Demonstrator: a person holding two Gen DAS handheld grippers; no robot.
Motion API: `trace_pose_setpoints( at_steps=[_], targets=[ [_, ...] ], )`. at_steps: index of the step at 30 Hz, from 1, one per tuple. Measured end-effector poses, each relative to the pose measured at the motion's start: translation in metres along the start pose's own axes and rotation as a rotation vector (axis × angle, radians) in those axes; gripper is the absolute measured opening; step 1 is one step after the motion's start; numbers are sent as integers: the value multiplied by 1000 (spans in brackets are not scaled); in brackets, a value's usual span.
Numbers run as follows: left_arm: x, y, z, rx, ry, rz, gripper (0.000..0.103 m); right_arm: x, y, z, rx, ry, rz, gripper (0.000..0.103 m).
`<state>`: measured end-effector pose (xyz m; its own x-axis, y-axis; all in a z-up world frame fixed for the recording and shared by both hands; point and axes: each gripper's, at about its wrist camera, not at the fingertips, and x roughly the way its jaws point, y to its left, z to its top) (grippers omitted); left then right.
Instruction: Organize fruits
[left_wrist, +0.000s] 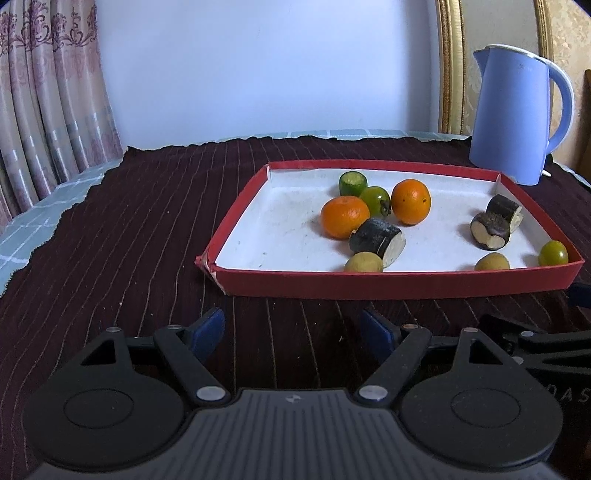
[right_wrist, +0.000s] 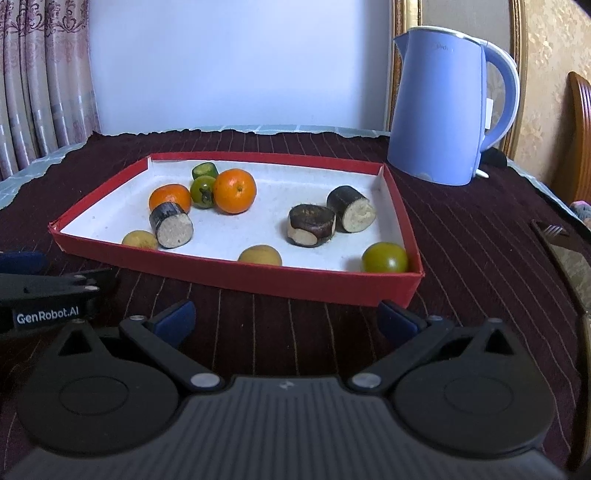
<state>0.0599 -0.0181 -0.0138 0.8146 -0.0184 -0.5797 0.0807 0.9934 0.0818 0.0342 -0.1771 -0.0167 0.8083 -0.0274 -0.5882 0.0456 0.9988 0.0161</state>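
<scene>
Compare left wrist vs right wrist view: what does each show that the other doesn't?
Left wrist only: the left hand-held gripper, open and empty, with more bare cloth left of the tray.
Right wrist only: the right hand-held gripper, open and empty, a wooden chair and a fork at right.
Both: tray, two oranges, kettle, curtain.

red tray (right_wrist: 229, 275), orange tangerines (right_wrist: 235, 191), blue kettle (right_wrist: 439, 110)
</scene>
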Motion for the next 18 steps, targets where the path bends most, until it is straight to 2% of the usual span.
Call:
trace_pose_setpoints(
  at_steps=[18],
  targets=[
    [5, -2, -3, 9, 16, 6, 81, 6, -1, -3, 9, 36, 1, 103]
  ],
)
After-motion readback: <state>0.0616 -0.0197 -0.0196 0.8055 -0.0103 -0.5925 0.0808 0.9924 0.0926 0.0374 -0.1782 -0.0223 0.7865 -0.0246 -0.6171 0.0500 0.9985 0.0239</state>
